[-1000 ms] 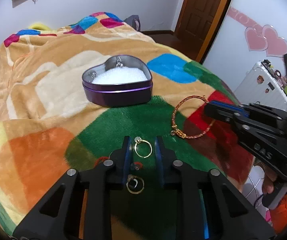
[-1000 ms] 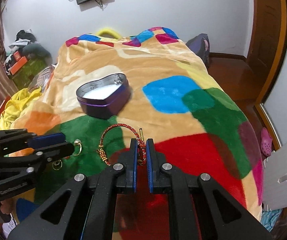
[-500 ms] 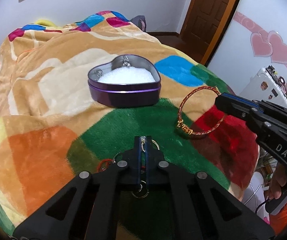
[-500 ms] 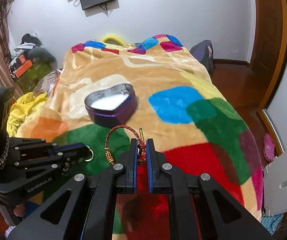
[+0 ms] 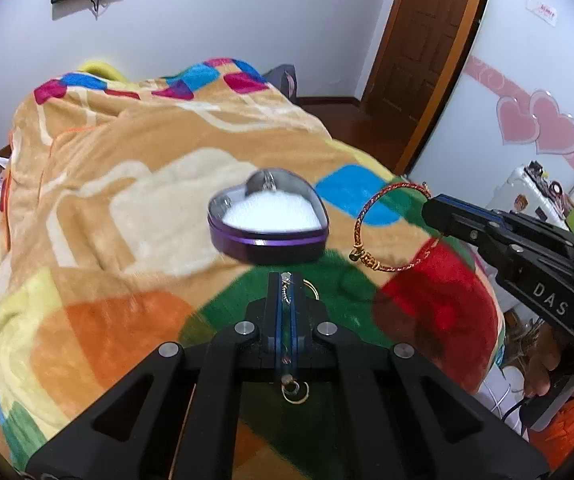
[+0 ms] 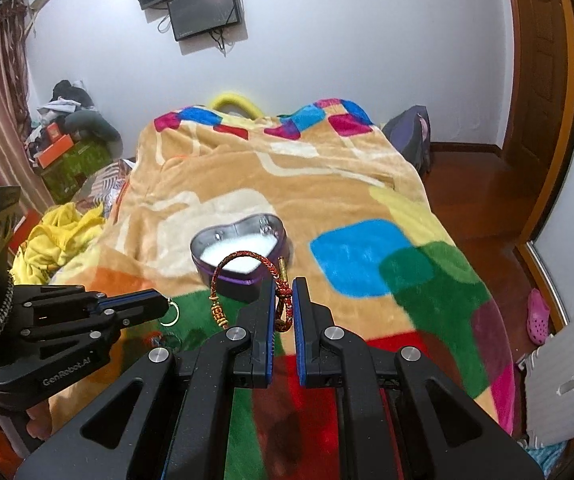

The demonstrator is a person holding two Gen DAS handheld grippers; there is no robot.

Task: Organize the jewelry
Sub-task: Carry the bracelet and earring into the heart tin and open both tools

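Left claw (image 5: 285, 285) clamped on gold ring (image 5: 310, 287); right claw (image 6: 283, 304) pinches braided bracelet (image 6: 243, 264), both raised above blanket (image 6: 327, 208).

You get bright, even indoor light with no glare. Both fisheye views bend the walls and door frame and go black at the corners. Motion blur smears the heart-shaped tin (image 5: 269, 224) and the blanket (image 5: 135, 200) around it; each tool casts only a soft shadow.
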